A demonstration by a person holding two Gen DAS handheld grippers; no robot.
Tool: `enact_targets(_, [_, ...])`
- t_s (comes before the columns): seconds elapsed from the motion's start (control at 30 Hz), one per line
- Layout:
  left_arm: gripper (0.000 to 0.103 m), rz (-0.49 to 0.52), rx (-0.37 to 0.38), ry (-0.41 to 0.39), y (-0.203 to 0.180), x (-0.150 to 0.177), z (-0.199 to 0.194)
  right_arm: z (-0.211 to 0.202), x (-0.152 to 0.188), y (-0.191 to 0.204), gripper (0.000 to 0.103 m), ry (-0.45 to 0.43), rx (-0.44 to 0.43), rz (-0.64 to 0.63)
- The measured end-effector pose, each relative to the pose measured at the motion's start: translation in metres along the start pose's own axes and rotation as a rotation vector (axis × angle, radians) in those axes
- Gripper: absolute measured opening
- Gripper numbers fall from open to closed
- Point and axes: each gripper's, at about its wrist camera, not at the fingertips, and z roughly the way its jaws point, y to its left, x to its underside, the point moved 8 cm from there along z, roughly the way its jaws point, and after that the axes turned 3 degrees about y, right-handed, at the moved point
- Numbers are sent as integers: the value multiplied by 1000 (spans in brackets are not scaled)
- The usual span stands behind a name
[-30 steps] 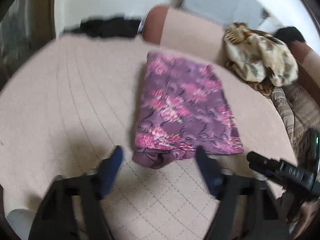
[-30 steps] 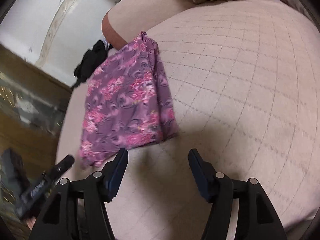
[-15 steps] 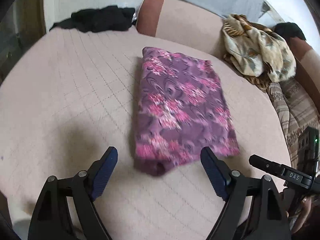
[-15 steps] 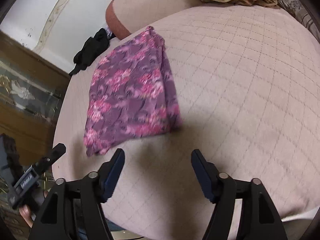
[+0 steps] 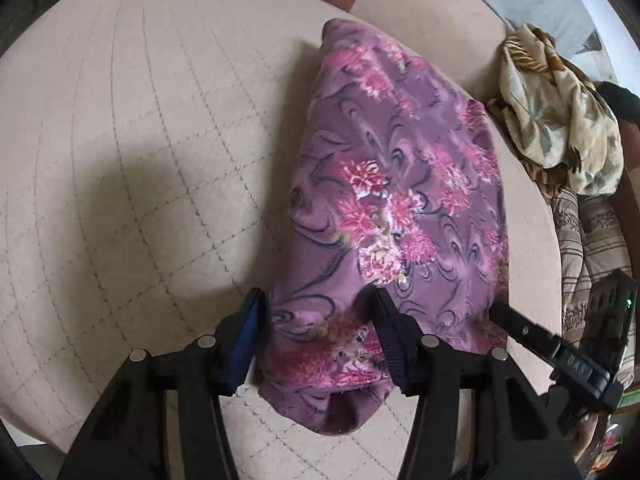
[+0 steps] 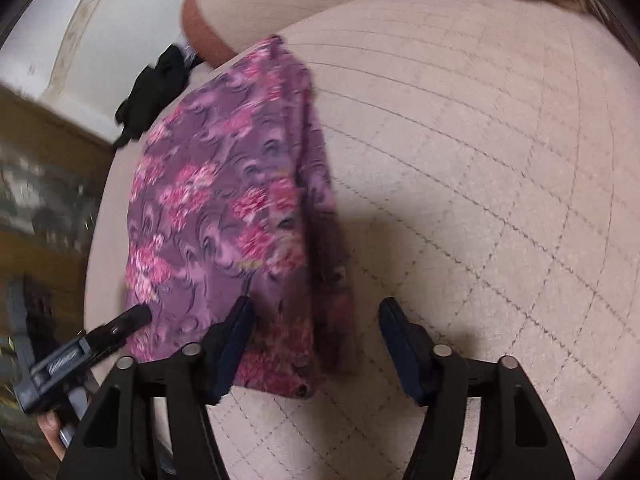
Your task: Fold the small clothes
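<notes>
Beige quilted cushion with a stitched grid takes up most of the view, brown-edged armrest behind it. White wall on the left, and maybe a wooden cabinet below, pretty blurry.

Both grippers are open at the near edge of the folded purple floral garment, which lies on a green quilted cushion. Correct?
Not quite: the quilted cushion is beige, not green, as the left wrist view shows. The rest holds: the left gripper and right gripper are open at the near edge of the folded purple floral garment.
</notes>
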Motion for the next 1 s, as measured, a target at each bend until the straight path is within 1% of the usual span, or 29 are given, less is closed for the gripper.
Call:
enact_targets(0.07, [54,9,-7,-14,-2,0,1,8,2,2,59,26,3,-19])
enact_targets(0.13, [54,36,-25,-25,-5,4,2,13,3,3,52,24,33,-48])
enact_targets(0.17, [52,48,-17,-18,-7,5,3,14,3,4,44,13,54,-62])
enact_targets(0.2, [45,60,6,4,-10,8,3,13,3,7,28,6,70,-84])
enact_targets(0.23, [28,78,10,3,-12,11,-1,13,4,12,18,2,77,-113])
enact_targets(0.27, [15,80,20,-4,-13,11,-6,13,6,17,12,2,70,-131])
enact_targets(0.3, [14,53,83,-6,-12,12,-16,10,7,18,10,-5,82,-144])
enact_targets(0.33, [13,31,119,-24,-10,10,-25,4,7,20,9,-15,81,-157])
enact_targets(0.4, [13,1,200,-73,-7,11,-56,-18,-2,18,9,-44,19,-123])
enact_targets(0.47, [13,-2,265,-116,-6,25,-84,-41,-3,19,9,-62,-64,-99])
enact_targets(0.53, [13,8,268,-107,-3,45,-90,-57,7,21,9,-73,-108,-107])
enact_targets(0.57, [13,13,245,-75,2,63,-82,-58,18,19,9,-65,-105,-105])
enact_targets(0.6, [14,13,218,-47,6,70,-73,-54,28,15,9,-50,-90,-99])
enact_targets(0.63, [17,6,167,5,13,78,-57,-45,40,9,10,-33,-67,-94])
enact_targets(0.67, [22,-19,108,59,23,84,-40,-31,50,-1,13,-12,-19,-84])
enact_targets(0.7, [32,-44,94,75,28,84,-32,-17,54,-12,19,17,46,-71])
enact_targets(0.73, [32,-69,108,75,33,81,-30,-11,52,-15,22,25,43,-54])
enact_targets(0.77, [33,-82,126,65,34,78,-35,-13,48,-13,29,16,28,-43])
enact_targets(0.8, [39,-86,125,44,35,76,-39,-19,41,-12,45,2,18,-38])
enact_targets(0.83, [45,-87,107,5,39,75,-46,-28,36,-12,57,-25,15,-37])
enact_targets(0.87, [46,-74,70,-38,41,75,-53,-37,33,-13,75,-52,11,-38])
enact_targets(0.9, [46,-44,31,-65,40,75,-57,-42,31,-14,77,-68,0,-31])
enact_targets(0.93, [46,-15,4,-76,35,74,-58,-45,32,-16,77,-72,-18,-21])
enact_targets(1.0, [46,39,-29,-63,31,78,-52,-40,39,-19,76,-48,-44,-8])
